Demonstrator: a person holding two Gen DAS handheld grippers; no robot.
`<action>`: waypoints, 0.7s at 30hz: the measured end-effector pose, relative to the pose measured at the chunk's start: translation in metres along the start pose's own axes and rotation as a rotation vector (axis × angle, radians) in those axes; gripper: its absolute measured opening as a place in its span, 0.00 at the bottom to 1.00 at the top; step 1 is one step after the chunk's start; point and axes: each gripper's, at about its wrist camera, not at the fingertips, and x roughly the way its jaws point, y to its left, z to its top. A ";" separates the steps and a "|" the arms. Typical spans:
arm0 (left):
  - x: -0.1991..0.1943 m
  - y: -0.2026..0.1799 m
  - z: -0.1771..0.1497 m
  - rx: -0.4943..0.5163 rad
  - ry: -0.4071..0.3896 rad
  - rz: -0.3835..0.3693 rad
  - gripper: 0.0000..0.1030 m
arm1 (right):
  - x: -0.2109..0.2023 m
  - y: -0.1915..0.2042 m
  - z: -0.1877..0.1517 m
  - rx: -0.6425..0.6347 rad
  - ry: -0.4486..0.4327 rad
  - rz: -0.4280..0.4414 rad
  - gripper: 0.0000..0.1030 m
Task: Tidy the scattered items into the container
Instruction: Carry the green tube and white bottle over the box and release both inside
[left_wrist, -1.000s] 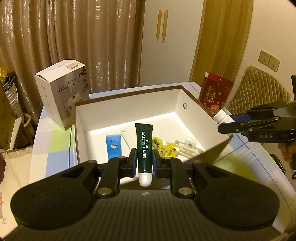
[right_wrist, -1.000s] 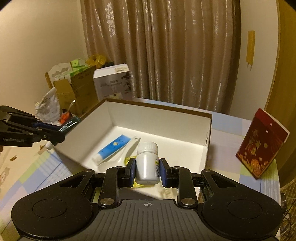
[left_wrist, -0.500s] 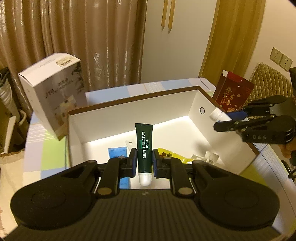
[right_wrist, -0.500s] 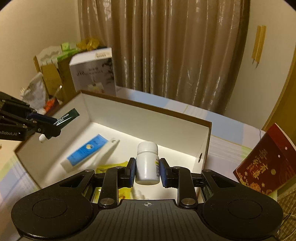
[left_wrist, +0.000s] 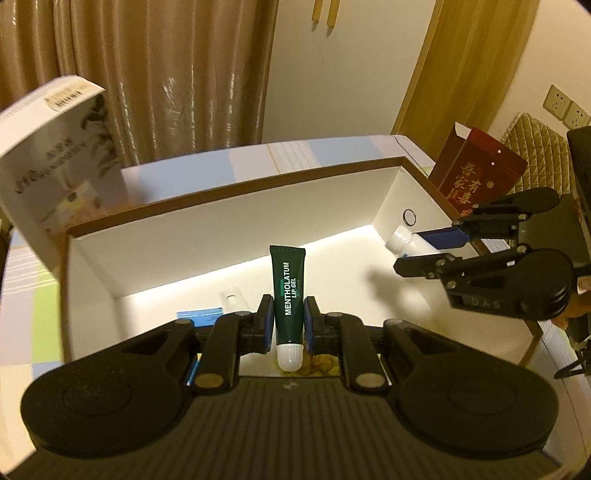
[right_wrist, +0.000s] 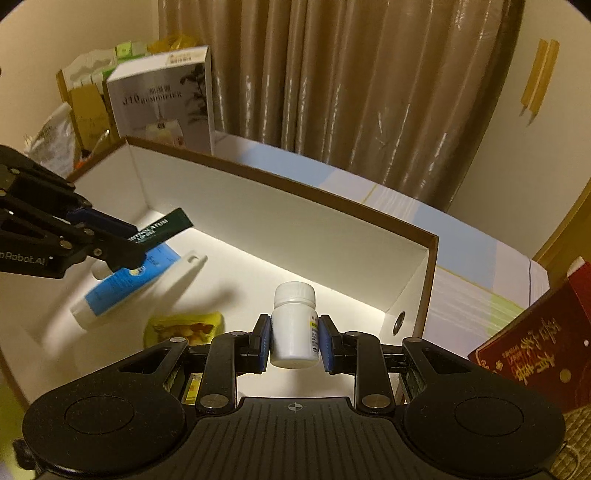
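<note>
My left gripper (left_wrist: 289, 322) is shut on a dark green lip gel tube (left_wrist: 288, 291), held over the white box (left_wrist: 236, 218) with a brown rim. My right gripper (right_wrist: 294, 338) is shut on a white pill bottle (right_wrist: 293, 325), held over the box's right end. In the left wrist view the right gripper (left_wrist: 428, 251) reaches in from the right with the bottle (left_wrist: 400, 238). In the right wrist view the left gripper (right_wrist: 122, 240) enters from the left with the tube (right_wrist: 162, 229). Inside the box lie a blue tube (right_wrist: 125, 280), a white flat piece (right_wrist: 177, 275) and a yellow sachet (right_wrist: 184, 326).
A white humidifier carton (left_wrist: 55, 158) stands behind the box's left end; it also shows in the right wrist view (right_wrist: 166, 99). A red packet (left_wrist: 476, 177) leans at the box's right. Curtains hang behind the table. Bags and cartons (right_wrist: 74, 110) are piled far left.
Both grippers have moved forward and lower, over the box's inside, each still holding its item. The box looks larger and closer in both views.
</note>
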 end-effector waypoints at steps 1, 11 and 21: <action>0.006 0.000 0.002 -0.003 0.009 -0.006 0.13 | 0.003 -0.001 0.000 -0.005 0.007 -0.004 0.29; 0.056 -0.004 0.013 0.020 0.088 -0.017 0.13 | 0.016 -0.002 0.000 -0.044 0.023 0.006 0.29; 0.062 0.005 0.009 0.014 0.117 0.031 0.16 | 0.027 0.003 0.002 -0.107 0.029 -0.024 0.29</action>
